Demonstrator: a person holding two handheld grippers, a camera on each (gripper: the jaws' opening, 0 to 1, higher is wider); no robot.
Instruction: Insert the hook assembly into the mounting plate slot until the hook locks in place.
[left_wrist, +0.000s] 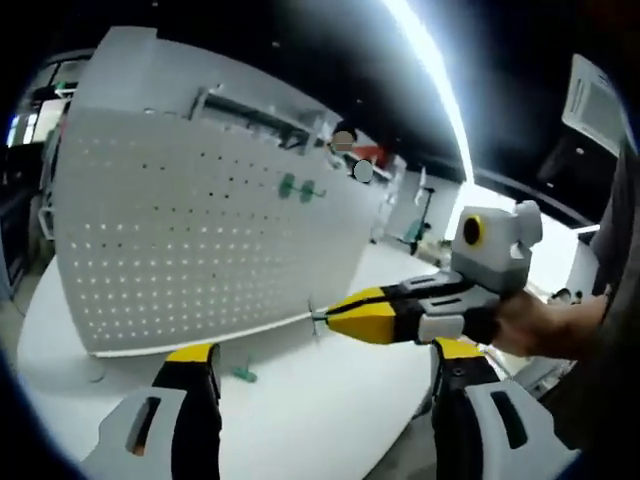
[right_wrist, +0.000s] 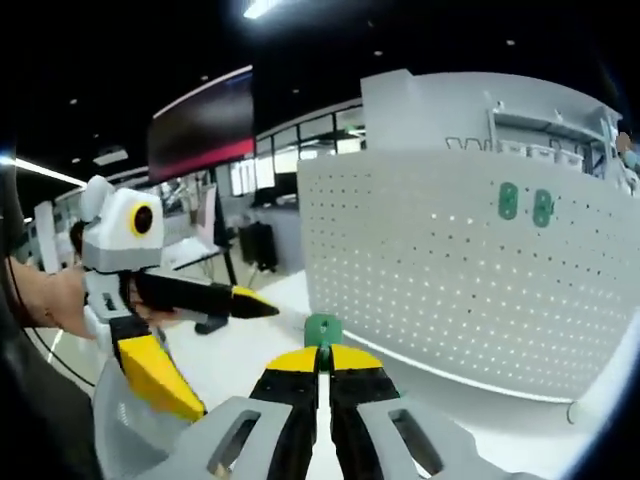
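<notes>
Pinching the green hook in my right gripper, pegboard just ahead; left gripper open

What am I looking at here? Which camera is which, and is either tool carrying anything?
These are two handheld tools, each with a fisheye camera looking along its own jaws; a person holds one in each hand. In the left gripper view, the left tool has its jaws apart and carries nothing; the right tool reaches in from the right. In the right gripper view, the right tool is shut on a green hook piece, and the left tool appears at left. Ahead stands a white pegboard on a white table, with two green hooks already mounted. Another green piece lies on the table.
</notes>
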